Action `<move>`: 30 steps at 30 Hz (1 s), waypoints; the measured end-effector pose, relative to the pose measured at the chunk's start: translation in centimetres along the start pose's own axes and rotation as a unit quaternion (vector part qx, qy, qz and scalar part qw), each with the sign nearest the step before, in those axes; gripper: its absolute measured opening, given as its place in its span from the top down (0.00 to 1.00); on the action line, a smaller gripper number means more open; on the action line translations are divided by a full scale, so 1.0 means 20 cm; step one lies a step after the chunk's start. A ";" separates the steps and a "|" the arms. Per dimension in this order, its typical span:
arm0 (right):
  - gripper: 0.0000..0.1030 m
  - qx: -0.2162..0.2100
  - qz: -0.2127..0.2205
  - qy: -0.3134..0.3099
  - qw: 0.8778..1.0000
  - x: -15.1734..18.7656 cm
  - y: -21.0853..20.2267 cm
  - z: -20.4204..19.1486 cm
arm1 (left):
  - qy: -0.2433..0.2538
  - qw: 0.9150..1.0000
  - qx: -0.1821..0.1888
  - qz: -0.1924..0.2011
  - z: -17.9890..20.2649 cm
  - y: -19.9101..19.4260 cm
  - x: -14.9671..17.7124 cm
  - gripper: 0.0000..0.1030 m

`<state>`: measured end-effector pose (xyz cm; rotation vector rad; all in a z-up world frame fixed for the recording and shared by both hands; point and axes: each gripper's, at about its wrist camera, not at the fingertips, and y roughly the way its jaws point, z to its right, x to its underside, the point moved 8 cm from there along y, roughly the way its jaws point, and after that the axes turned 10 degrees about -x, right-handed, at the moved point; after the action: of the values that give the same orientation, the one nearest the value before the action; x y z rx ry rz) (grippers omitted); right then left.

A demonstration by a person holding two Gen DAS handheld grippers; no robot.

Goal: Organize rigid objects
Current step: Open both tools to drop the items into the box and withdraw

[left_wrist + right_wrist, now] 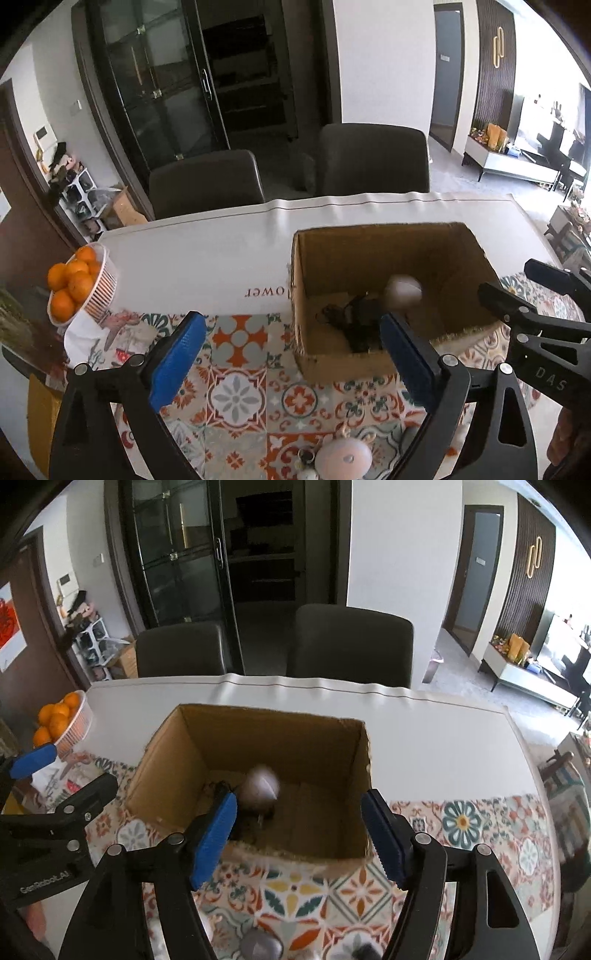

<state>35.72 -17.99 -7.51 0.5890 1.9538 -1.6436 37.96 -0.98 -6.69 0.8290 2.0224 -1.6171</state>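
Observation:
An open cardboard box [388,236] [258,720] stands on the table. Inside it a blurred pale round object [403,290] [261,783] is in mid-air above a dark tangle of cable-like items [351,317]. My right gripper [299,834] is open and empty, just in front of the box's near wall; it also shows at the right in the left wrist view [517,288]. My left gripper [291,350] is open and empty, left of the box. A pale round device [345,459] lies on the mat below the left gripper, with small items beside it.
A white basket of oranges [79,284] [61,716] stands at the table's left edge. A patterned tile mat [258,387] covers the near table. Two dark chairs [207,181] stand behind the table. Small grey objects [262,945] lie near the front edge.

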 end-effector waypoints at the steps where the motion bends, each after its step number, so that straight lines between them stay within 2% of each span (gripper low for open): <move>1: 0.29 0.003 0.006 -0.001 1.000 0.03 -0.04 -0.02 | 0.003 1.000 -0.001 0.002 -0.01 -0.02 0.02 0.06; 9: 0.24 0.004 0.036 -0.005 0.999 0.20 -0.26 -0.14 | 0.007 0.999 0.003 0.036 -0.05 -0.23 0.19 0.06; 20: 0.22 0.001 0.039 -0.015 0.999 0.49 -0.40 -0.24 | -0.003 1.000 0.012 0.006 -0.07 -0.34 0.56 0.06; 30: 0.22 -0.023 0.002 -0.001 1.000 0.77 -0.38 -0.25 | -0.006 0.999 0.028 -0.023 -0.04 -0.37 0.84 0.06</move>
<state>18.46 -14.30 -10.85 0.5726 1.9821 -1.5914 20.58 1.97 -12.10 0.7972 2.0101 -1.7078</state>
